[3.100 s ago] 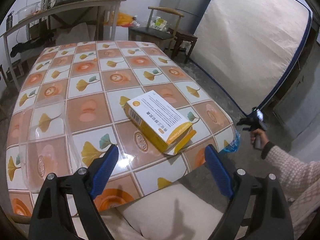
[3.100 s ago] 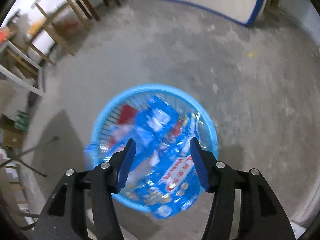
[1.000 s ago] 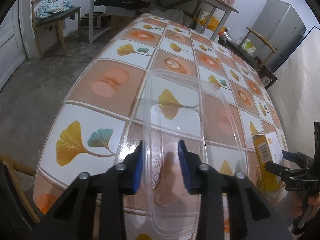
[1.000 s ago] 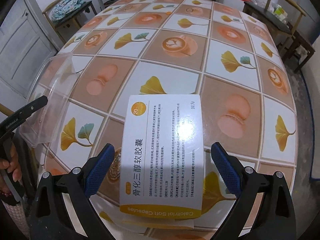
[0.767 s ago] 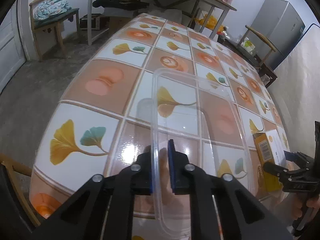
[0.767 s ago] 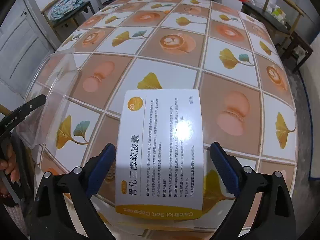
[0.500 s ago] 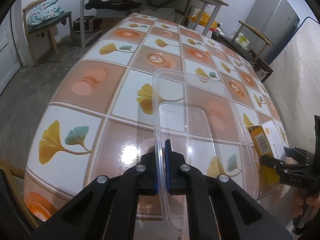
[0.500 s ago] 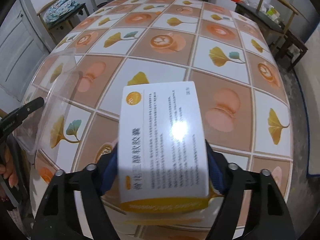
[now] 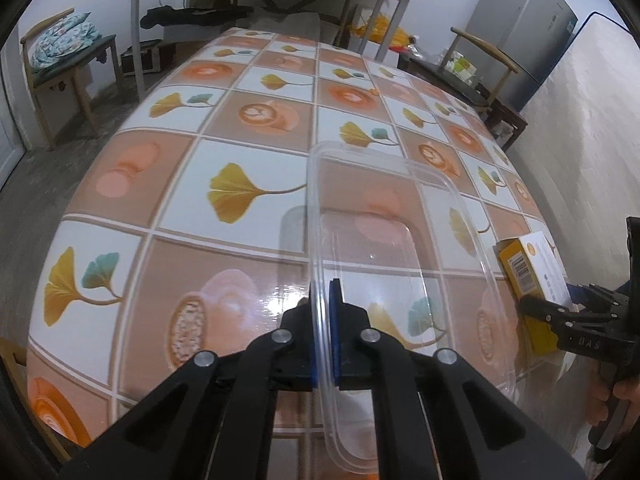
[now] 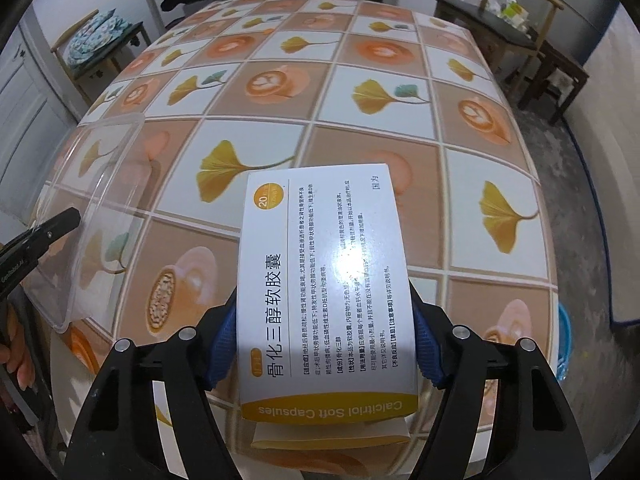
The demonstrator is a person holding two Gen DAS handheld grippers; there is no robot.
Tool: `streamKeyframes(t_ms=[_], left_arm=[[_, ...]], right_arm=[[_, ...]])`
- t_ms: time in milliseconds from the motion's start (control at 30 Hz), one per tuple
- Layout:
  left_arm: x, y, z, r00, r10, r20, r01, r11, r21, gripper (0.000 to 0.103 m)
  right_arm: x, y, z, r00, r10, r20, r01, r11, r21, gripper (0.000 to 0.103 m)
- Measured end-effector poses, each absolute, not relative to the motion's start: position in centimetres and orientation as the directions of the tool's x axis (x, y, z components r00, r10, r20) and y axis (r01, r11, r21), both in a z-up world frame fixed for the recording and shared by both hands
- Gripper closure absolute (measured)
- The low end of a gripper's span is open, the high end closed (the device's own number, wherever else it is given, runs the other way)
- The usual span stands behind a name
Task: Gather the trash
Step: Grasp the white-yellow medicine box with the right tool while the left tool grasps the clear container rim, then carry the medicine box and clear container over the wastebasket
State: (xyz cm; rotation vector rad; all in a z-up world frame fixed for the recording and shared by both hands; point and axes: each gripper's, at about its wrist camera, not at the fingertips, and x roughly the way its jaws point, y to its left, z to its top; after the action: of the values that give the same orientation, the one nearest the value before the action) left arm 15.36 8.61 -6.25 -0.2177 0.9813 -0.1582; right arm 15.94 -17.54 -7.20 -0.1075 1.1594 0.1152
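Since a second ago both tongs have closed on trash over the bench (image 9: 192, 184). The clear plastic tray (image 9: 400, 240) now tilts up on edge, its long axis running away from the left tongs (image 9: 325, 308), which pinch its rim. The capsule box (image 10: 324, 280), lengthwise too, sits clamped between the right tongs (image 10: 324, 344).

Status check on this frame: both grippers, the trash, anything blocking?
Left gripper shut on clear plastic container rim. Right gripper clamped on medicine box. Both over the table. Nothing blocking.
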Motion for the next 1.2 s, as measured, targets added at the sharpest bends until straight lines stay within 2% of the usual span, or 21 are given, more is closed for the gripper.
streamKeyframes(t_ms=[533, 1200], left_arm=[[16.4, 7.4, -6.5, 0.508, -0.213, -0.834, 0.05, 0.975, -0.219, 0.096], [16.4, 7.0, -6.5, 0.518, -0.178, -0.837, 0.034, 0.982, -0.188, 0.096]], right_arm=[[16.4, -18.6, -7.4, 0.391, 0.027, -0.92, -0.112, 0.994, -0.018, 0.03], [16.3, -18.6, -7.6, 0.396, 0.016, -0.918, -0.114, 0.993, -0.032, 0.029]])
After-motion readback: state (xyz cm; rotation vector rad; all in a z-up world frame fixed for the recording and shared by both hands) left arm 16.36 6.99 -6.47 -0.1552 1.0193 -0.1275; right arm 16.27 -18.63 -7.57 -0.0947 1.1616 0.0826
